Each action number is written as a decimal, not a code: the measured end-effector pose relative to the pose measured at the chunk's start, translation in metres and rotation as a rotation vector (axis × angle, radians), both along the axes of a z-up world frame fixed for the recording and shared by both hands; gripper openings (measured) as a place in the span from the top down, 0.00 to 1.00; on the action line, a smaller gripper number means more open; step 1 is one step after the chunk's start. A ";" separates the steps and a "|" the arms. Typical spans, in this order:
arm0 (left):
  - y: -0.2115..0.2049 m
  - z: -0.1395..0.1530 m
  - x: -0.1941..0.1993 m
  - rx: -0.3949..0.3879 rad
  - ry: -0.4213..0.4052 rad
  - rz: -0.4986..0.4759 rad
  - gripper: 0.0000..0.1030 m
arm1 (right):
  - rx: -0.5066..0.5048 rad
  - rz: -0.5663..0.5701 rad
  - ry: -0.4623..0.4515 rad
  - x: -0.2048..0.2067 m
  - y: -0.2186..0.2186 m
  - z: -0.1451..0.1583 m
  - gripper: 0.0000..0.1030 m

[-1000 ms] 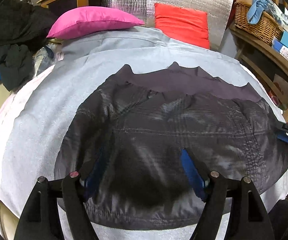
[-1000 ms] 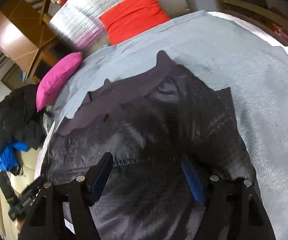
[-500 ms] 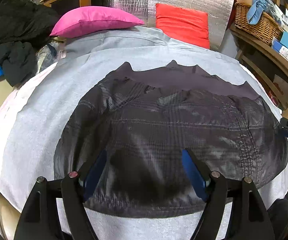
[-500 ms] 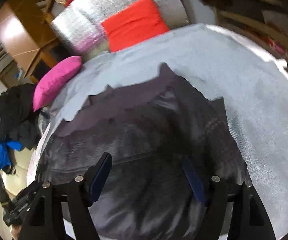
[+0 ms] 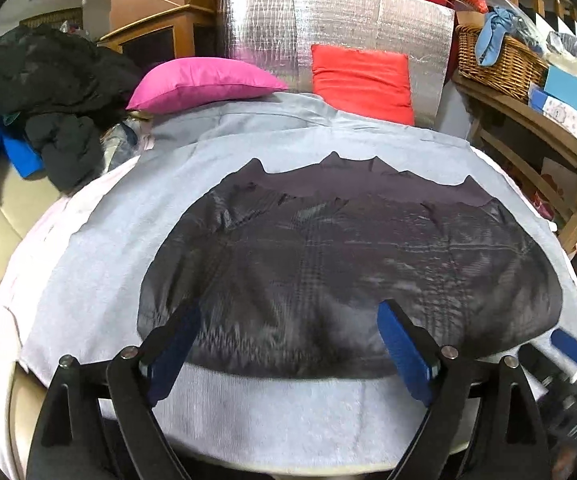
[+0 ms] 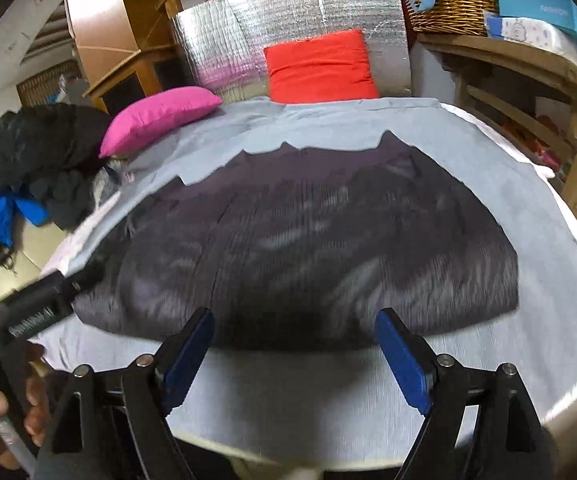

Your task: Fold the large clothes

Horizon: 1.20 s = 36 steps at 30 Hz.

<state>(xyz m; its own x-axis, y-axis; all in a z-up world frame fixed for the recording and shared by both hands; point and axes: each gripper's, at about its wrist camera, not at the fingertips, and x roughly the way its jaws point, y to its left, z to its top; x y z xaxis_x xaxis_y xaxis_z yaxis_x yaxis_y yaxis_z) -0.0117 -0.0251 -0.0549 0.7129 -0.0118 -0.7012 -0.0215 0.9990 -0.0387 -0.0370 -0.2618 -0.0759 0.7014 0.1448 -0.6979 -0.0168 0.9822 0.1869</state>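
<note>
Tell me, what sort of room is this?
Probably a lived-in home room: a dark jacket lies on a grey cloth, with cushions behind and a wicker basket on cluttered wooden shelves.

Even indoor light, strong fisheye bending and black corners, glare on the crinkled silver foil panel (image 5: 328, 24), motion-smeared right wrist view

Both the left gripper (image 5: 288, 344) and right gripper (image 6: 294, 350) have just been opening, jaws wide, nothing between them
</note>
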 end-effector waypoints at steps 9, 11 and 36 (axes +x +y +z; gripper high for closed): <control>-0.003 0.014 -0.045 -0.006 -0.026 0.030 0.12 | -0.067 -0.054 -0.069 -0.053 0.013 0.014 0.17; -0.004 0.019 -0.055 -0.014 -0.041 0.020 0.10 | -0.079 -0.067 -0.095 -0.063 0.014 0.021 0.17; -0.016 0.029 -0.070 0.031 -0.088 0.002 0.08 | -0.182 -0.120 -0.148 -0.077 0.024 0.038 0.16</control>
